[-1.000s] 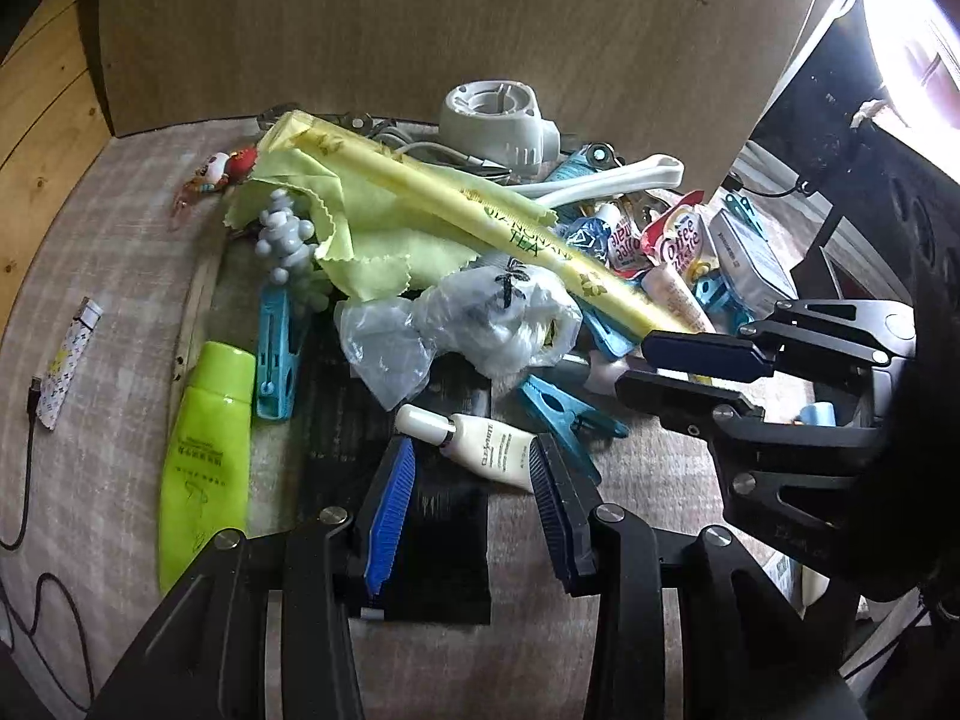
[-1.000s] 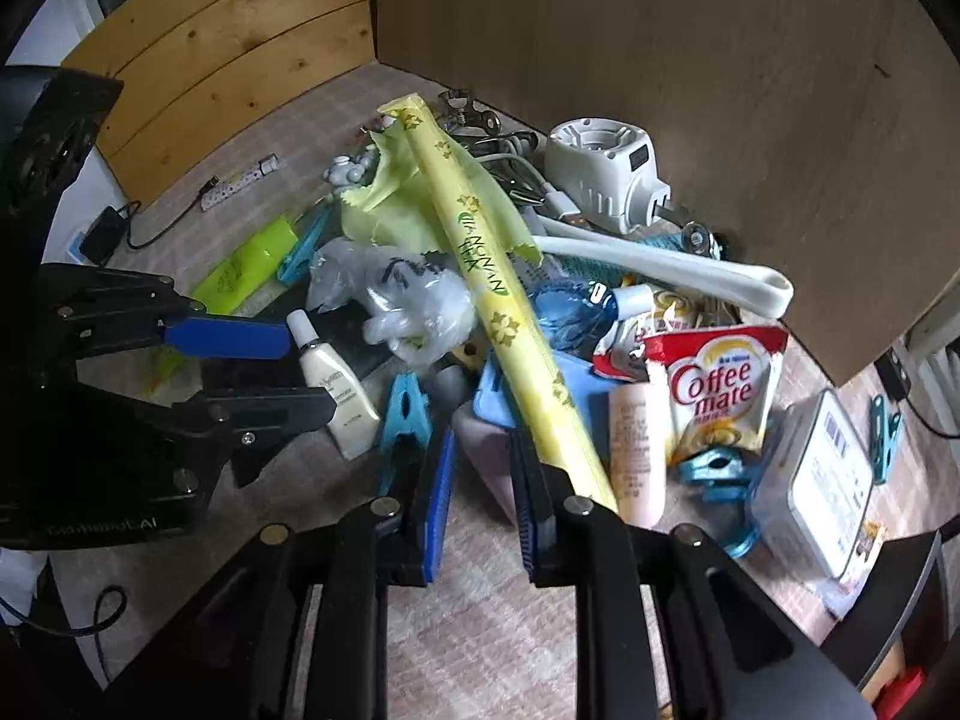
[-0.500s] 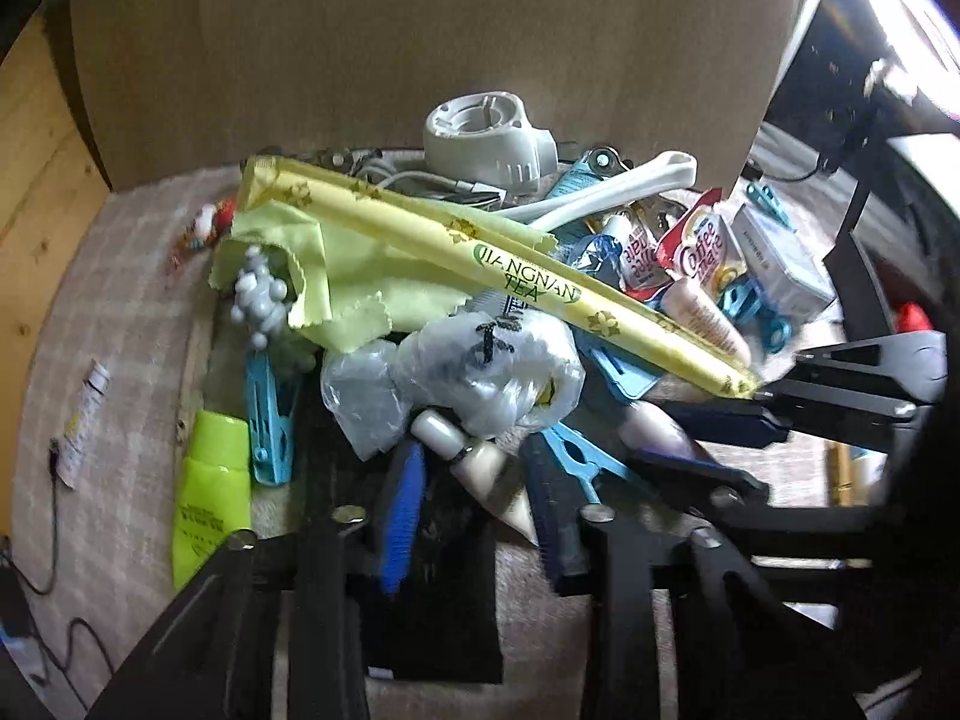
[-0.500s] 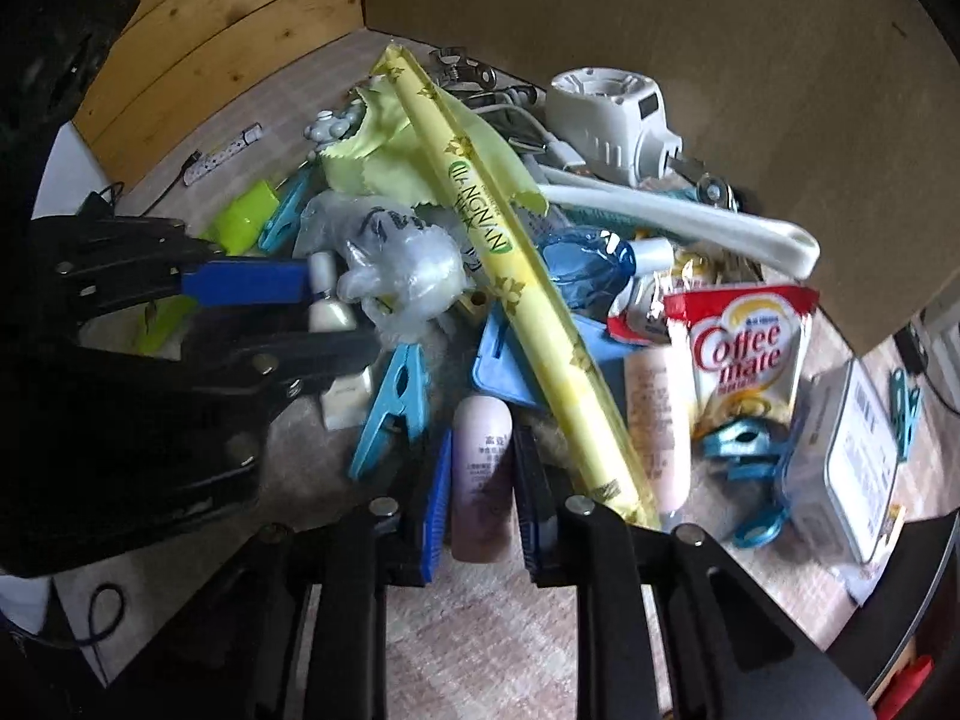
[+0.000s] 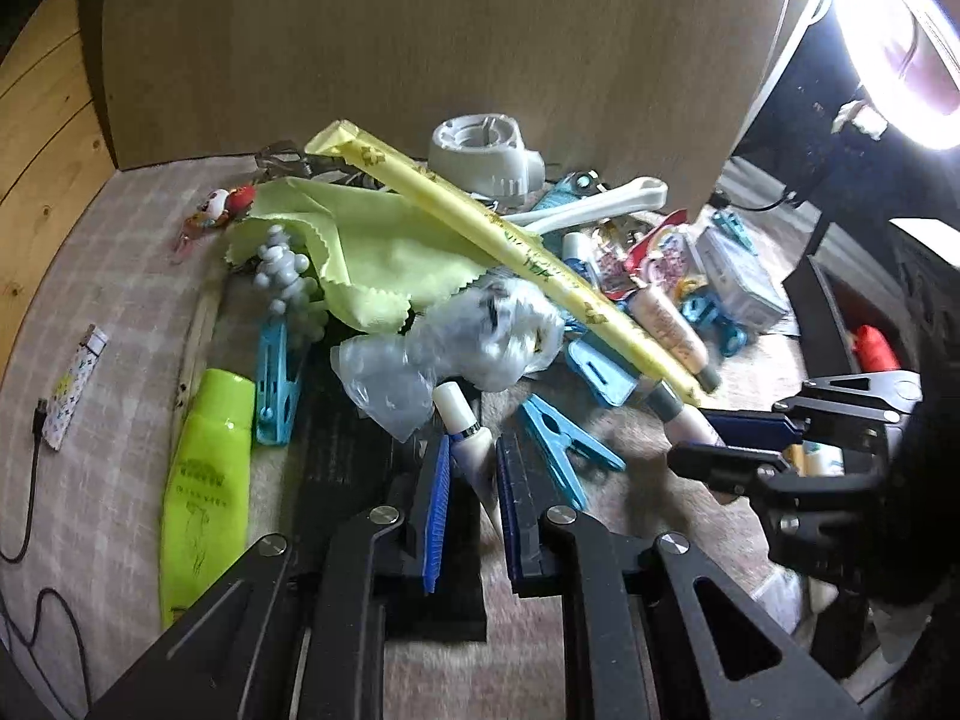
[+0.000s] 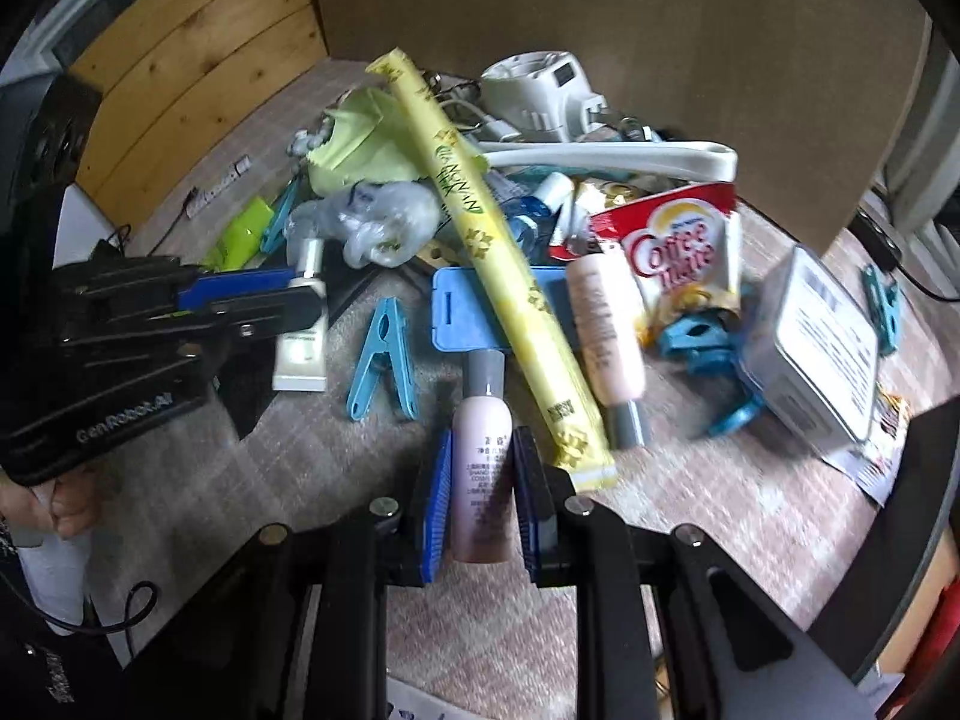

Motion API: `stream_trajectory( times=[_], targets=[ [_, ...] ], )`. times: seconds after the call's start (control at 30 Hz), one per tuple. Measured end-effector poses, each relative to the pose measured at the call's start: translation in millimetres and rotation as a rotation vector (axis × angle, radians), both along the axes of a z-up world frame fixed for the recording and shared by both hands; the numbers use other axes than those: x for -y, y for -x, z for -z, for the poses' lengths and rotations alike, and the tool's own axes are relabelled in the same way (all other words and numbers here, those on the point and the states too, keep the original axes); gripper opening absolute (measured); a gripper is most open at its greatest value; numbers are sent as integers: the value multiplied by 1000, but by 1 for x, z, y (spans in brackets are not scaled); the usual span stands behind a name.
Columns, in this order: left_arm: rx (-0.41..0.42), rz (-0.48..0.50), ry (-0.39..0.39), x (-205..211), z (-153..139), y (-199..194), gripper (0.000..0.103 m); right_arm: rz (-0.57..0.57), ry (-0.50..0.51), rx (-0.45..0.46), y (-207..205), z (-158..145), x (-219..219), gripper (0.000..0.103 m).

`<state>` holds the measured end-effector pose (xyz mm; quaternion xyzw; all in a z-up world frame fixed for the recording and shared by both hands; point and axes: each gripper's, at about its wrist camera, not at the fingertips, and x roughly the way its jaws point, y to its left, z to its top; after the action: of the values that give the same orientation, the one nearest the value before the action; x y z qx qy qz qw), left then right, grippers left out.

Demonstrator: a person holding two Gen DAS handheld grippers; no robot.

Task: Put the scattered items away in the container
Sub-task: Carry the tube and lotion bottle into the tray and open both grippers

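Observation:
A heap of small items lies on the checked cloth in front of a cardboard wall. My left gripper (image 5: 471,468) is closed around a small white tube (image 5: 465,429), which also shows in the right wrist view (image 6: 300,324). My right gripper (image 6: 480,468) is closed around a pale pink bottle with a grey cap (image 6: 483,450). In the left wrist view the right gripper (image 5: 708,438) shows at the right with the bottle's end (image 5: 690,417) between its fingers. A long yellow tea packet (image 6: 486,252) lies across the heap.
A lime green tube (image 5: 207,480), blue clothes pegs (image 6: 381,360), a crumpled clear bag (image 5: 474,342), a yellow-green cloth (image 5: 372,258), a Coffee mate sachet (image 6: 678,252), a white plastic box (image 6: 822,348) and a white round device (image 5: 486,156) lie around. A black flat piece (image 5: 342,456) lies under the left gripper.
Both grippers moved in and their jaws narrowed: the left around the white tube, the right around the pink bottle. The long yellow packet has shifted.

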<state>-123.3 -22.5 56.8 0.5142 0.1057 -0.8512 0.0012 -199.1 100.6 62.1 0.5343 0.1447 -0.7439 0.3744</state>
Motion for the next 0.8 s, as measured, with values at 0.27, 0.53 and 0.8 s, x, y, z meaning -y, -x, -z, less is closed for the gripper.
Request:
stream_trajectory(
  times=[0.27, 0.53, 0.8],
  targets=[
    [-46, 35, -20, -13, -32, -11, 14, 60, 55, 3, -2, -23, -32, 19],
    [-88, 126, -45, -58, -58, -13, 14, 202, 83, -46, -24, -52, -95, 19],
    [-108, 285, -89, -148, -79, -7, 14, 416, 92, -99, -21, -75, -186, 19]
  ],
)
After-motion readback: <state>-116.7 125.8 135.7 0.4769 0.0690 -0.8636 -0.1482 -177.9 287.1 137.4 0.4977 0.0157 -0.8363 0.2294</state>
